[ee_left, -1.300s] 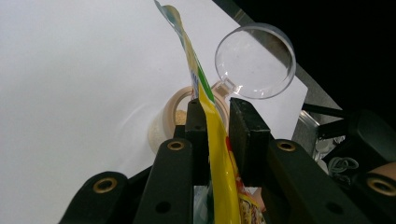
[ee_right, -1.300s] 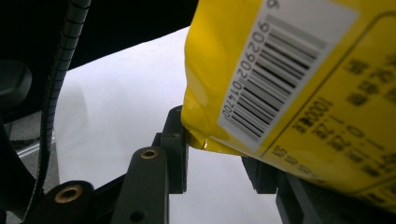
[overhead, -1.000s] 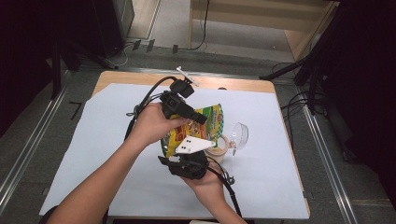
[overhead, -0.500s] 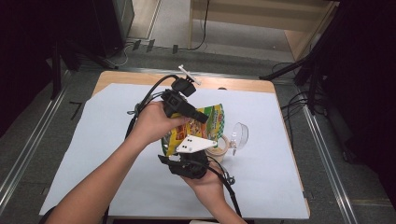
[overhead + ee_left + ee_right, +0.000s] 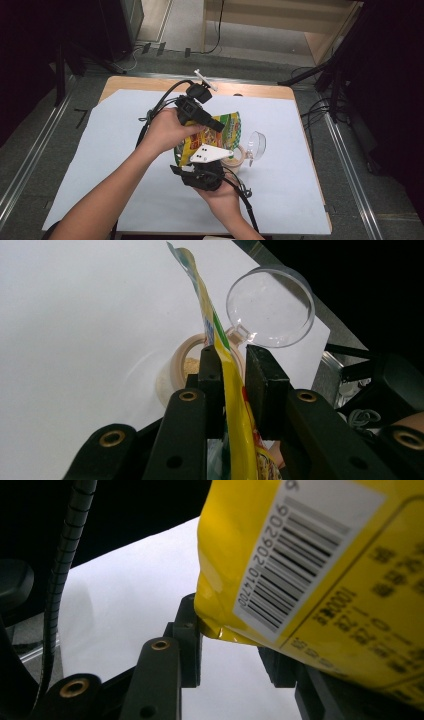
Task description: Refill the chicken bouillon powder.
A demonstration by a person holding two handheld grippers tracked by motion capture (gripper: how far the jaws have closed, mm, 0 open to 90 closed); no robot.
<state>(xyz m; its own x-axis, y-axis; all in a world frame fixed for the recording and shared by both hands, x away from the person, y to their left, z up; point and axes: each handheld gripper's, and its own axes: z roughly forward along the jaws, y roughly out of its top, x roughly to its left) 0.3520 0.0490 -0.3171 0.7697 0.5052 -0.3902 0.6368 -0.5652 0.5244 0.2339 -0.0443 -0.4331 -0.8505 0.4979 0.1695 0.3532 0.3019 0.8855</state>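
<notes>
A yellow snack bag [image 5: 220, 131] hangs tilted above a small tan-rimmed jar [image 5: 236, 161] whose clear hinged lid [image 5: 256, 144] stands open. My left gripper [image 5: 216, 127] comes in from the left, shut on the bag's upper part. In the left gripper view the bag [image 5: 227, 370] runs edge-on between the jaws of the left gripper [image 5: 235, 367], over the jar [image 5: 182, 367] with pale granules inside and its lid [image 5: 270, 307]. My right gripper [image 5: 207, 161], under its white three-cornered plate, is shut on the bag's lower end. The right gripper view has the barcoded corner [image 5: 280, 565] sitting between the right gripper's [image 5: 232, 637] jaws.
A white sheet [image 5: 115, 165] covers the wooden table [image 5: 150, 82]. Black cables [image 5: 160, 107] trail from both grippers across it. Metal rails and dark floor surround the table, with free sheet to the left and right of the hands.
</notes>
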